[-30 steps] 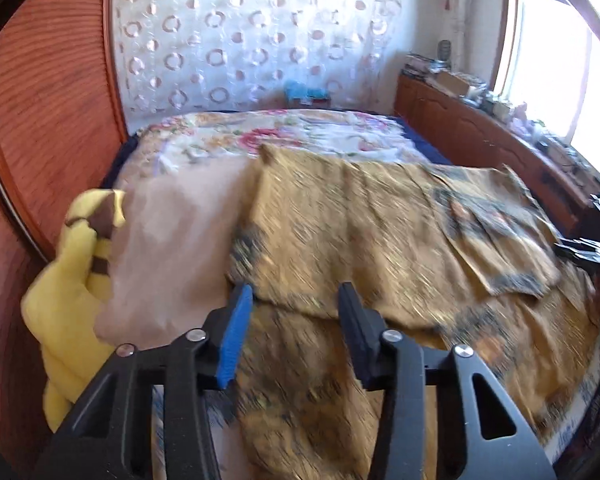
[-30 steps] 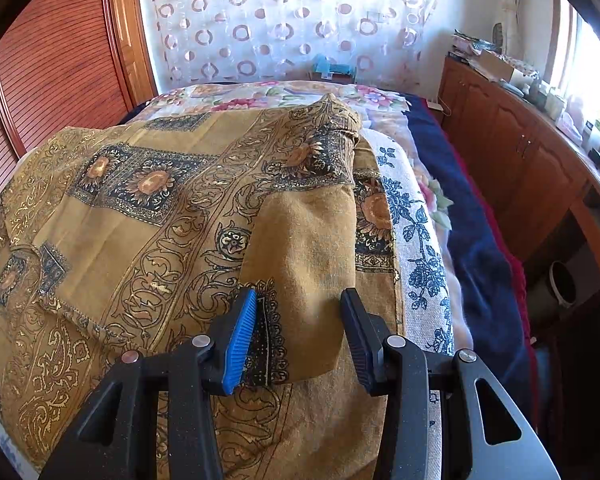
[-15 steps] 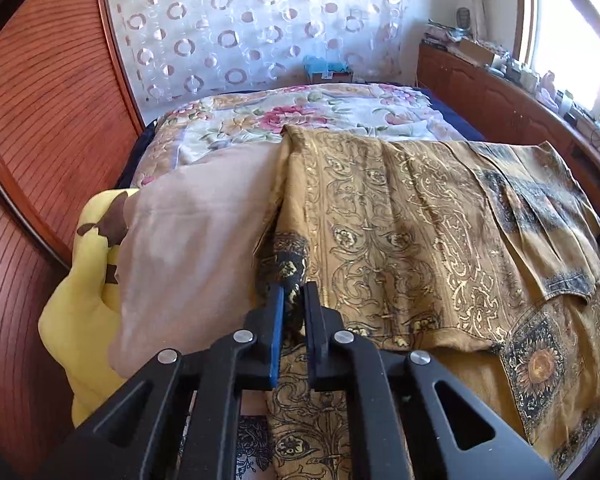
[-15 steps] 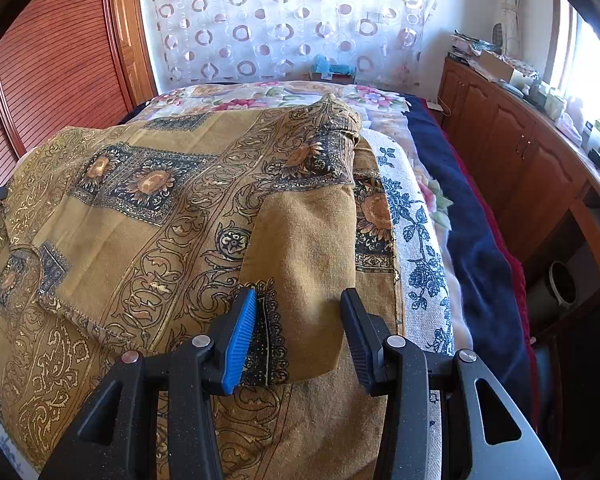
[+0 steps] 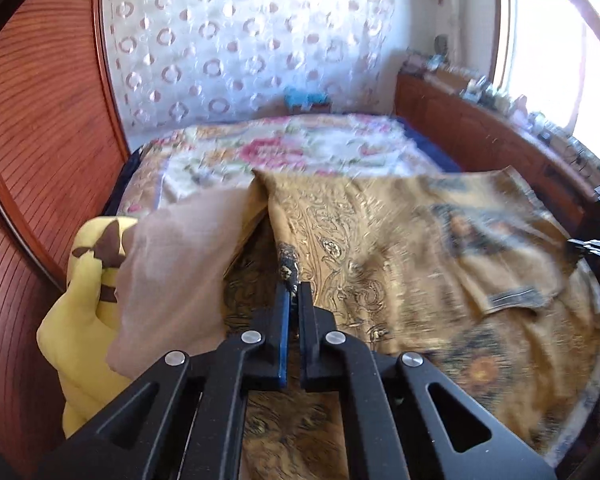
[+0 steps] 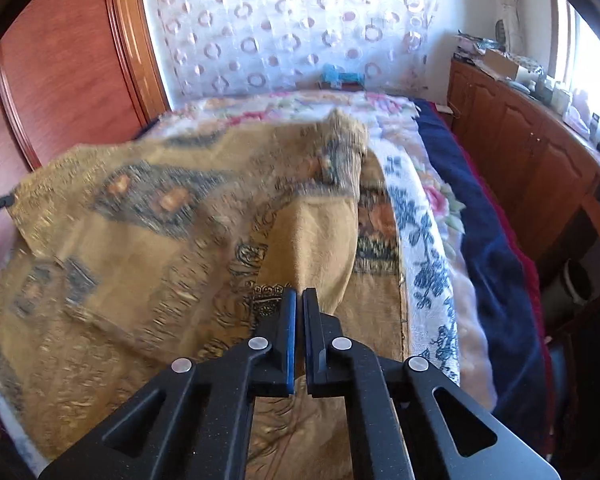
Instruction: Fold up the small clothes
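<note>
Now, operator, your scene reads so:

Left gripper (image 5: pixel 294 286): your jaws have just closed and stand nearly together, pinching a dark-patterned edge of the golden garment (image 5: pixel 400 240); the cloth rises in a narrow peak from between the fingertips.

Right gripper (image 6: pixel 299 294): your jaws have just snapped closed too, with only a slit between the blue pad and the black one; they pinch the lower edge of the plain golden sleeve flap (image 6: pixel 320 240) where it meets the ornate border.

Garment: a mustard-gold piece with dark scroll and medallion print, spread across the near part of the bed; in the right view it covers most of the left and middle of the picture, much of it blurred.

Garment's far corner: it reaches up toward the floral bedspread (image 5: pixel 300 148), which lies beyond it.

Beside your left gripper: a beige pillow (image 5: pixel 172 272) touches the garment's left edge, and a yellow plush toy (image 5: pixel 84 300) with brown marks sits just left of the pillow.

Beside your right gripper: a white blanket with blue flowers (image 6: pixel 424 264) borders the garment on the right, then a navy blanket (image 6: pixel 488 264) further right.

Room: a wooden cabinet (image 6: pixel 532 168) runs along the right wall, and a circle-patterned curtain (image 6: pixel 292 20) hangs behind the bed.
</note>
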Demonstrator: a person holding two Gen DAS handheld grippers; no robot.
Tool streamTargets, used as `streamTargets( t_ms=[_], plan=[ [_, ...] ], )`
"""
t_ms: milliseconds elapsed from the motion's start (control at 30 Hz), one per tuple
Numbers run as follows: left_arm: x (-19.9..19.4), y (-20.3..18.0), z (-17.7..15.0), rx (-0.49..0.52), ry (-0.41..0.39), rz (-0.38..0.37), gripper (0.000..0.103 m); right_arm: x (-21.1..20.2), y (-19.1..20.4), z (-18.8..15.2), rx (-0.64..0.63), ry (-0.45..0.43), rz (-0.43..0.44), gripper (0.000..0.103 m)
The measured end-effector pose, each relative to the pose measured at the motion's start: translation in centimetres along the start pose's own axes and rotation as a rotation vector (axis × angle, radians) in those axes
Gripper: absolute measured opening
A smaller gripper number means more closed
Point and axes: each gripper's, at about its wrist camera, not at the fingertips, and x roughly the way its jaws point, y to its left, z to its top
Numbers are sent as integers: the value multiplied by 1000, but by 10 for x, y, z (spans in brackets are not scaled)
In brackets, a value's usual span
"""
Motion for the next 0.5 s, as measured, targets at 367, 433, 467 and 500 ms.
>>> streamTargets(
  t_ms=[367,433,467,500],
  plan=[
    [-88,-5,-42,-62,-118,-103,4,-99,-10,-5,-5,-131,62,2],
    [-95,-7,-61,-68,-108,-108,4,-110,-15,-17,0,-126,61,2],
    [-97,-8,-72,-69,-101,-109,4,-112,-16,-24,1,-118,59,2],
    [-99,-8,-80,-74,-93,-108,4,-114,-17,-30,1,-108,54,2]
  ],
)
